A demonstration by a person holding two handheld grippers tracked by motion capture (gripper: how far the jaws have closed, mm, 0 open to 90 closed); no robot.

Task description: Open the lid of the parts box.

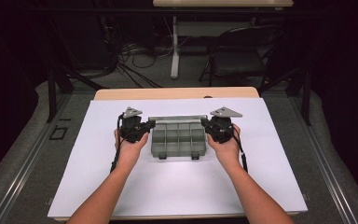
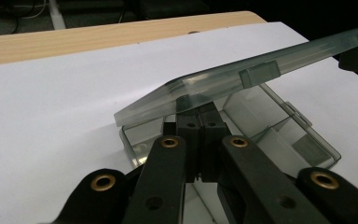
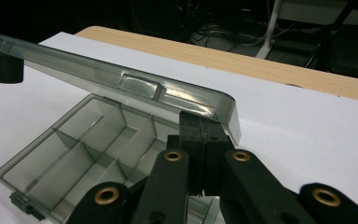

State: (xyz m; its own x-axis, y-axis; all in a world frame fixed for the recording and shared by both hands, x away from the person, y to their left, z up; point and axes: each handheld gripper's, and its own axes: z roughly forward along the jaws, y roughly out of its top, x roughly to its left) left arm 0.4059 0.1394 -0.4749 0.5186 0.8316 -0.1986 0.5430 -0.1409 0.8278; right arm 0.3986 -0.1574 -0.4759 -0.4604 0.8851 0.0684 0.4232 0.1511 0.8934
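Box: the compartment box (image 1: 177, 139) lay on the white sheet (image 1: 98, 186), toward its far edge.
Lid: the lid (image 2: 223, 84) stood raised above the box.
Left gripper (image 1: 150, 125): at the box's left end.
Right gripper (image 1: 206, 124): at its right end.
Chair (image 1: 237, 56): behind the table (image 1: 168, 93).

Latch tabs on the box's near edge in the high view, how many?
2. One latch tab is near the box's left front corner, the other latch tab near its right front corner. The raised lid may hide more at the back.

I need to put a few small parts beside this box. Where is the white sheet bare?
Bare: the white sheet between the forearms in front of the organiser box, plus both side margins. Crowded: the box's ends, where left gripper and right gripper hold its lid.
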